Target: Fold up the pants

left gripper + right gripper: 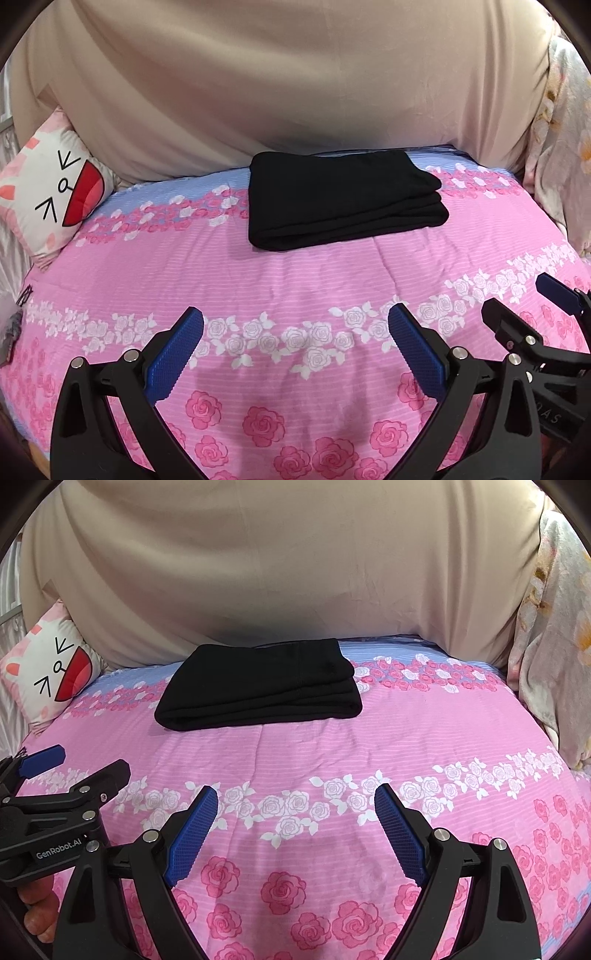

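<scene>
A: What is filling the scene?
B: A bed (369, 746) is lying under a pink rose-print cover, and a beige sheet (295, 572) is hanging behind it as a backdrop. A floral quilt (554, 635) is bunching at the right edge and a cat pillow (51, 664) is leaning at the left.
A: Is there free room?
B: A wide bare stretch of cover is lying between the claws and the far edge.
A: And the pants (258, 690)?
B: They are sitting folded, black, in a flat layered stack near the far edge, just before the sheet.
A: The claws?
B: The left gripper (295, 332) and the right gripper (295, 812) are both hovering released, side by side, well apart from the pants.
</scene>
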Action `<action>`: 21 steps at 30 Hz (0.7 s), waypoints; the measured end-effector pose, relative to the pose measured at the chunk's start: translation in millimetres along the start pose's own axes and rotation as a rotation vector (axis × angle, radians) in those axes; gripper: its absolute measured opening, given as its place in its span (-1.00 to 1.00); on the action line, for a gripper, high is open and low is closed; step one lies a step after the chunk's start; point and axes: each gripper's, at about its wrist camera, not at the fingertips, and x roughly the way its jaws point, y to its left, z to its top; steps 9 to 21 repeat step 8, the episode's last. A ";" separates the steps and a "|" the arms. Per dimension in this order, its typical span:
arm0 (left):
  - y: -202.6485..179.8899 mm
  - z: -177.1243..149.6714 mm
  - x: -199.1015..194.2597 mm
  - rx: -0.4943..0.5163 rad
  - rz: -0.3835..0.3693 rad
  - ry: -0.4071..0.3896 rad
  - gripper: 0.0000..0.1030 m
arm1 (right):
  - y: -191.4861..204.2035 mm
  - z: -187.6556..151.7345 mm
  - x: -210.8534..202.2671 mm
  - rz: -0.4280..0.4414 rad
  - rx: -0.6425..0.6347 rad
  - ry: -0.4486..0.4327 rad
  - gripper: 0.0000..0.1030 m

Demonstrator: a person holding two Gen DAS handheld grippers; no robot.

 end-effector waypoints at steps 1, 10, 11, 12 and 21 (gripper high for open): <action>-0.7 0.1 -0.5 0.004 0.023 -0.005 0.91 | -0.5 -0.5 -0.6 -0.002 -0.001 0.000 0.64; 6.7 0.2 -1.2 -0.027 0.054 0.036 0.91 | -3.8 -2.0 -2.6 -0.002 0.004 -0.001 0.64; 6.7 0.2 -1.2 -0.027 0.054 0.036 0.91 | -3.8 -2.0 -2.6 -0.002 0.004 -0.001 0.64; 6.7 0.2 -1.2 -0.027 0.054 0.036 0.91 | -3.8 -2.0 -2.6 -0.002 0.004 -0.001 0.64; 6.7 0.2 -1.2 -0.027 0.054 0.036 0.91 | -3.8 -2.0 -2.6 -0.002 0.004 -0.001 0.64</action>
